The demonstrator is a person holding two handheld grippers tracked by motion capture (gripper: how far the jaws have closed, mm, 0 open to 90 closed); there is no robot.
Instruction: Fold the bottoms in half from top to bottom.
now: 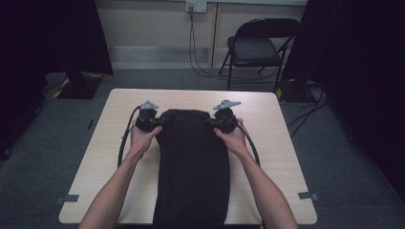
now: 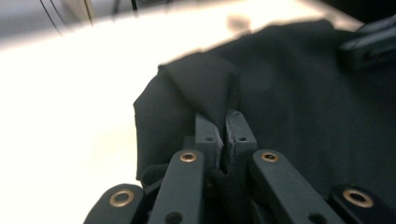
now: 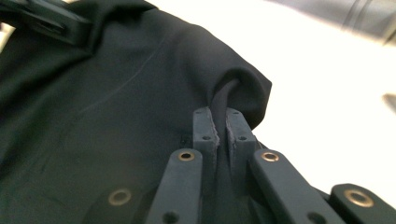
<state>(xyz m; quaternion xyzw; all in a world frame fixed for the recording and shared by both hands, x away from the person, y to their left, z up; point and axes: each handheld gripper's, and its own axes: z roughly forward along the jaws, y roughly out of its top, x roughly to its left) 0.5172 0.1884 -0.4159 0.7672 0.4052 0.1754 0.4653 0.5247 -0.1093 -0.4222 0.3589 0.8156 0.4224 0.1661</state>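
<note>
A black garment (image 1: 193, 167) lies lengthwise down the middle of the light wooden table (image 1: 119, 143), its near end hanging over the front edge. My left gripper (image 1: 158, 123) is shut on the far left corner of the black garment (image 2: 299, 102), a fold pinched between its jaws (image 2: 223, 122). My right gripper (image 1: 212, 122) is shut on the far right corner of the black garment (image 3: 116, 102), cloth bunched between its jaws (image 3: 221, 120). The other gripper (image 2: 369, 44) shows at the far side of the cloth, and likewise the left one (image 3: 46, 18) in the right gripper view.
A black folding chair (image 1: 258, 47) stands beyond the table's far right. Cables (image 1: 196, 62) trail on the grey floor from a wall socket. Dark curtains (image 1: 52, 33) hang on both sides. Bare tabletop lies to either side of the garment.
</note>
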